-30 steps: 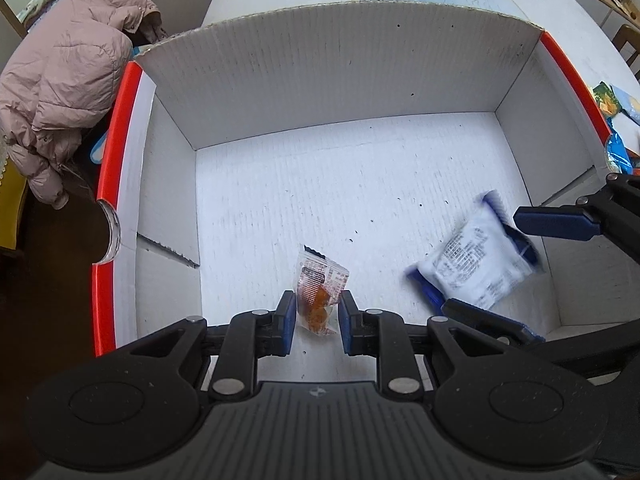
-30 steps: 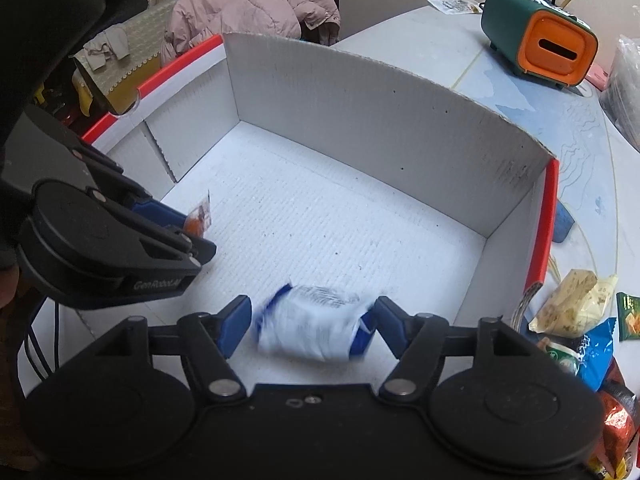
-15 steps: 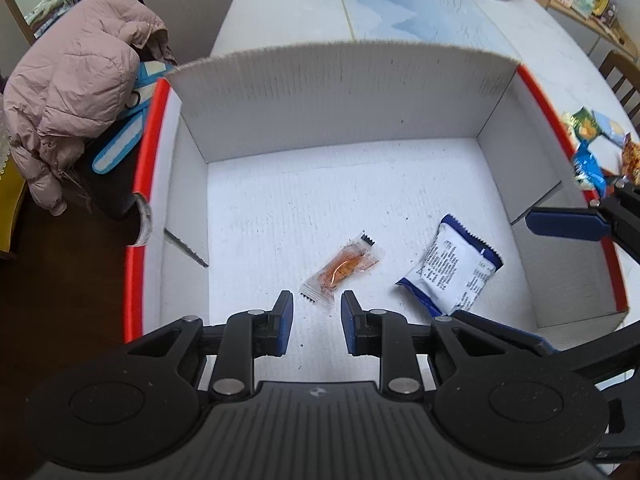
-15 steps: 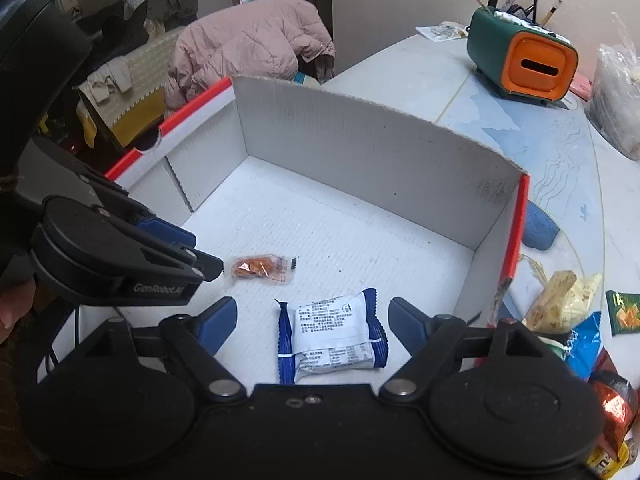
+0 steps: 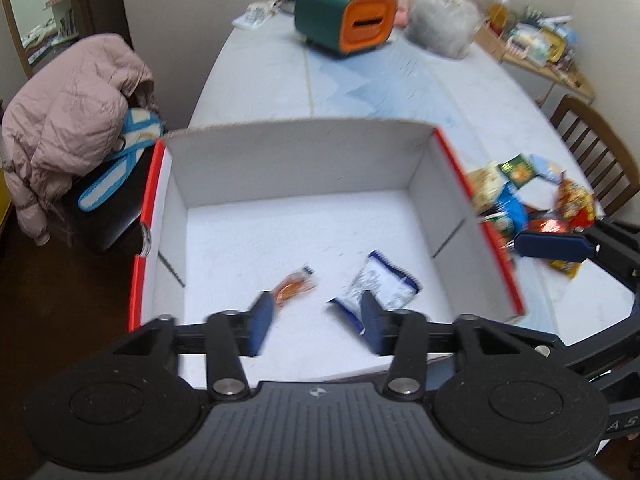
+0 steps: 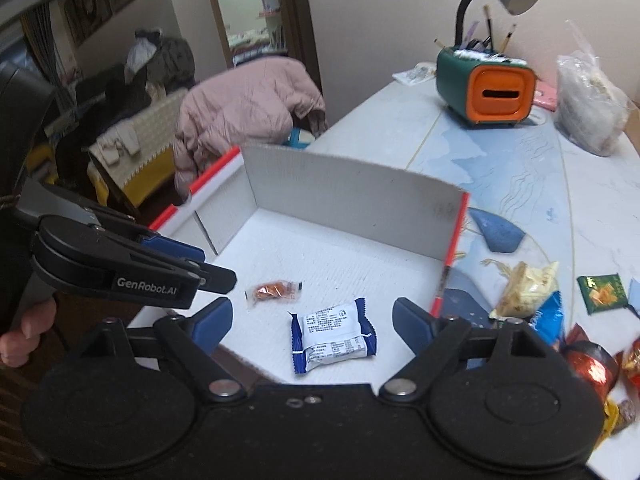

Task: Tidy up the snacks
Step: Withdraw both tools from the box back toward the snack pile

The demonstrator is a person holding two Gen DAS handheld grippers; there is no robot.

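A white cardboard box with red edges (image 5: 420, 160) (image 6: 352, 196) sits on the table. Inside lie a small orange snack packet (image 5: 294, 285) (image 6: 274, 290) and a blue-and-white snack packet (image 5: 376, 286) (image 6: 334, 334). My left gripper (image 5: 316, 320) is open and empty, raised above the box's near edge. My right gripper (image 6: 312, 326) is open and empty, above the near edge over the blue-and-white packet. A pile of loose snack packets (image 5: 532, 208) (image 6: 560, 312) lies on the table right of the box.
A green-and-orange pen holder (image 5: 346, 24) (image 6: 486, 92) and a clear plastic bag (image 5: 444, 24) (image 6: 588, 108) stand at the table's far end. A pink jacket (image 5: 68, 120) (image 6: 244, 108) hangs over a chair left of the box. A wooden chair (image 5: 596, 152) stands on the right.
Both grippers released their packets, which dropped into the box. Both grippers then rose and pulled back, and the left jaws opened wider.
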